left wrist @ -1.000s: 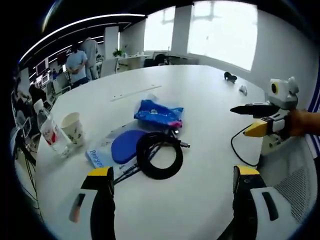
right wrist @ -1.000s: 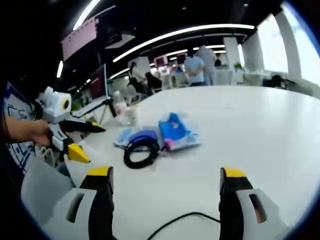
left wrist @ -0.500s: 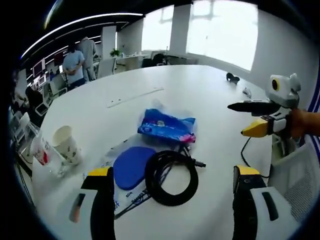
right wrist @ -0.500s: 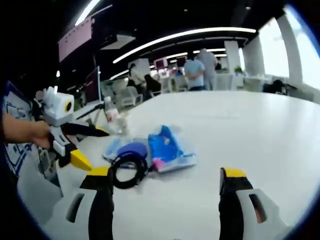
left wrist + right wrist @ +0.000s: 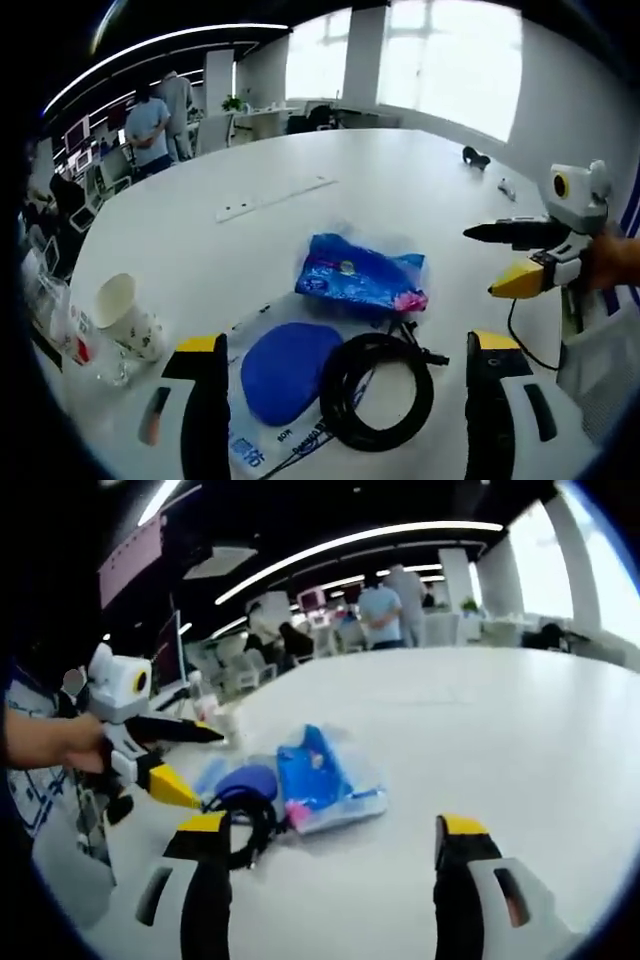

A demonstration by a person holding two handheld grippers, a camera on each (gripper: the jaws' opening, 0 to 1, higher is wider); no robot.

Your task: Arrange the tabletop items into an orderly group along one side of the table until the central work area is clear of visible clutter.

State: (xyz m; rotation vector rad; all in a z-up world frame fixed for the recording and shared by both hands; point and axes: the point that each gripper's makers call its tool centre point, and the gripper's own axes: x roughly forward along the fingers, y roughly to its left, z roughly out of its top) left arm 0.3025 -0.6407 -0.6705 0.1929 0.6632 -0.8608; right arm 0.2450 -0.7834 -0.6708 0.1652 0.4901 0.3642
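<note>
A blue snack bag (image 5: 360,283) lies mid-table, beside a round blue pad (image 5: 288,370) and a coiled black cable (image 5: 378,393) resting on a clear printed sleeve (image 5: 245,445). My left gripper (image 5: 348,342) is open, its jaws straddling the pad and coil from just above. A paper cup (image 5: 125,315) and a clear bottle (image 5: 72,345) stand to the left. My right gripper (image 5: 480,262) hangs open at the right, apart from the bag. In the right gripper view, my right gripper (image 5: 332,824) is open short of the bag (image 5: 320,775), pad (image 5: 245,780) and cable (image 5: 255,830); the left gripper (image 5: 211,768) is open above them.
The white table (image 5: 400,180) stretches away bare behind the items, with a thin white strip (image 5: 275,197) and a small dark object (image 5: 476,157) far off. A loose black wire (image 5: 515,330) trails at the right edge. People stand in the background (image 5: 385,610).
Both views have closed in on the pile: the cable and pad now sit between my left jaws, and the bag is nearer my right jaws. The items lie as before; both grippers stay open.
</note>
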